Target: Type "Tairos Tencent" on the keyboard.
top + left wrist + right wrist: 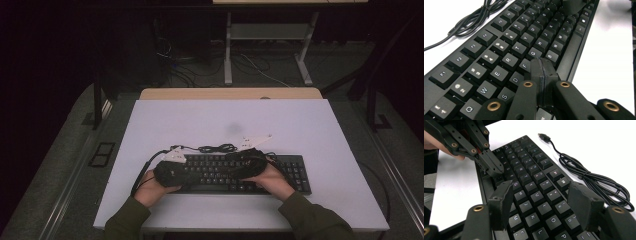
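One keyboard (250,172), black, lies on one white table (300,125), near its front edge. One coiled cable (596,185) lies behind it. Two grippers rest over the keys: left gripper (544,67) with jaws pressed together, tips at the F key; right gripper (544,202) with jaws spread, holding nothing.

- The keyboard (250,172) lies on the table (300,125), near its front edge.
- Its bundled cable (217,148) lies just behind the keyboard.
- Both grippers hover over the keyboard's keys.

The keyboard (295,172) is partly hidden by both hands, and its key legends are too small to read.
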`<move>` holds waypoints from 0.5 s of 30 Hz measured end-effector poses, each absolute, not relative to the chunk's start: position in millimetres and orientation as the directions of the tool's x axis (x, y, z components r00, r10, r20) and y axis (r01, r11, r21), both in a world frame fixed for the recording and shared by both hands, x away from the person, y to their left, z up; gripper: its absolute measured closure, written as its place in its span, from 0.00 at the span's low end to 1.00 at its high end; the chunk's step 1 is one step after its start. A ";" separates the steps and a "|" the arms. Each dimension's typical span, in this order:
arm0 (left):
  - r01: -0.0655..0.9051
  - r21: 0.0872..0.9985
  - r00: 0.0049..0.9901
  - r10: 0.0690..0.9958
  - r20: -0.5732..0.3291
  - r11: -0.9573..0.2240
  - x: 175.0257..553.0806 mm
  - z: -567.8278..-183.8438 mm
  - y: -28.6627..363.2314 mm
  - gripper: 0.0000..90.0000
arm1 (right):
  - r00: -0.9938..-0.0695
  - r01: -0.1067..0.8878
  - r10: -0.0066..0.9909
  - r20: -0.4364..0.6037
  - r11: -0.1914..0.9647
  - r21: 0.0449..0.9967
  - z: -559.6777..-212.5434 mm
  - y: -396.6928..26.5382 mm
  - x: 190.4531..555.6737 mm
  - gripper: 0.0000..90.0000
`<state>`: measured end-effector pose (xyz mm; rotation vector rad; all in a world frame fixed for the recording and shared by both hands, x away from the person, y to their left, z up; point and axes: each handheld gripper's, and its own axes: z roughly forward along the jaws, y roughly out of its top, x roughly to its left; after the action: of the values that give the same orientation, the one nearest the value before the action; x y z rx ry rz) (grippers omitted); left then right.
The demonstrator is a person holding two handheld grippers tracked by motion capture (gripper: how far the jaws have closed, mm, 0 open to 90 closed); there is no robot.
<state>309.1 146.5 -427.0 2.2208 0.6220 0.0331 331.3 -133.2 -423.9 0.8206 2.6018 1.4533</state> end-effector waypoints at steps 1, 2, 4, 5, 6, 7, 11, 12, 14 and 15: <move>0.424 0.723 0.877 0.446 -0.178 -0.546 308.9 -426.7 146.5 0.99 | -0.858 0.422 0.470 0.207 0.417 0.805 -423.9 -133.2 331.3 0.41; 0.423 0.724 0.878 0.446 -0.177 -0.546 308.8 -425.9 146.6 0.99 | -0.858 0.423 0.470 0.207 0.417 0.805 -423.9 -133.1 331.3 0.41; 0.422 0.730 0.876 0.448 -0.177 -0.537 308.7 -424.3 147.1 0.99 | -0.858 0.423 0.470 0.207 0.418 0.804 -424.1 -133.0 331.2 0.41; 0.420 0.732 0.877 0.448 -0.174 -0.537 309.1 -423.5 147.6 0.98 | -0.858 0.423 0.470 0.207 0.418 0.804 -424.1 -132.9 331.2 0.41; 0.421 0.735 0.874 0.454 -0.172 -0.532 309.2 -422.8 148.1 0.96 | -0.859 0.423 0.468 0.207 0.419 0.803 -424.2 -132.9 331.3 0.41; 0.423 0.738 0.872 0.458 -0.173 -0.526 309.7 -422.2 148.5 0.93 | -0.858 0.424 0.469 0.208 0.419 0.803 -424.3 -132.7 331.3 0.41; 0.421 0.747 0.866 0.473 -0.163 -0.514 310.8 -419.2 150.9 0.83 | -0.858 0.424 0.470 0.207 0.420 0.802 -424.5 -132.6 331.3 0.41; 0.421 0.751 0.864 0.477 -0.161 -0.508 311.2 -418.6 151.4 0.82 | -0.858 0.423 0.469 0.207 0.420 0.803 -424.5 -132.6 331.3 0.41; 0.422 0.757 0.861 0.483 -0.161 -0.499 311.8 -417.4 152.4 0.80 | -0.858 0.425 0.470 0.209 0.419 0.803 -424.4 -132.4 331.1 0.41; 0.422 0.760 0.859 0.486 -0.162 -0.494 311.9 -417.0 152.8 0.80 | -0.859 0.423 0.469 0.207 0.420 0.803 -424.5 -132.4 331.2 0.41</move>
<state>311.9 152.8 -417.0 2.1553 0.6567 0.0926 331.2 -132.4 -424.5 0.8188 2.6056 1.4500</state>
